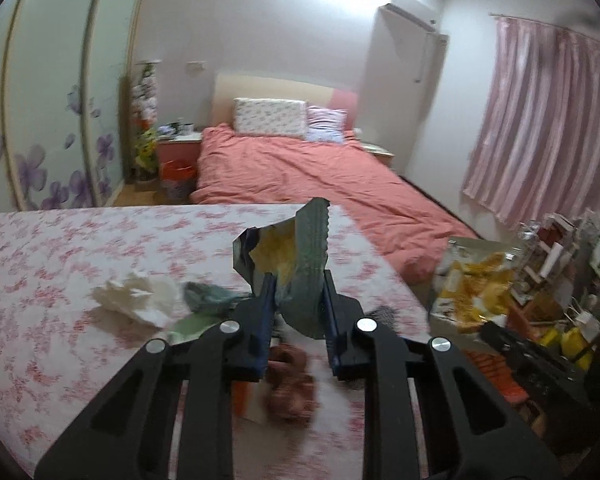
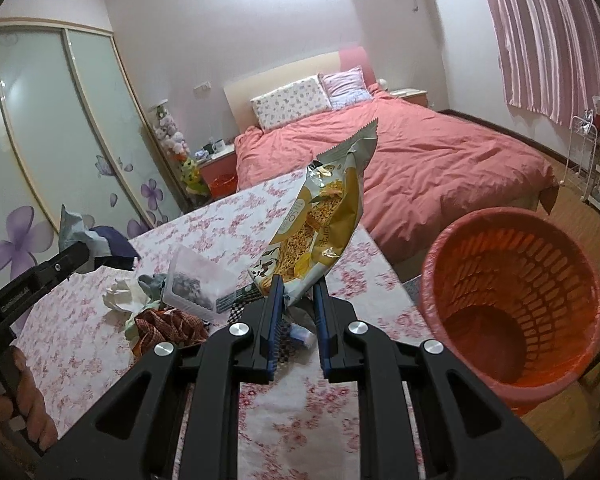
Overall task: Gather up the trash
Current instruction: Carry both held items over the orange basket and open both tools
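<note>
though motion blurs the table (image 1: 60, 248), both grippers (image 1: 298, 300) (image 2: 298, 300) clench crumpled snack wrappers (image 1: 296, 256) (image 2: 316, 224).

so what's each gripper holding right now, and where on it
Left gripper: a crumpled dark foil wrapper, pinched at its lower end. Right gripper: a yellow snack bag, pinched at its bottom corner.

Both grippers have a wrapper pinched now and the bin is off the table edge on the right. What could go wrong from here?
1. The right gripper holds the yellow snack bag only by its bottom corner; it could slip before reaching the orange bin.
2. The left gripper pinches a crumpled foil wrapper while the tissue and other scraps lie just beneath, so a low swing may drag them off the floral table.
</note>
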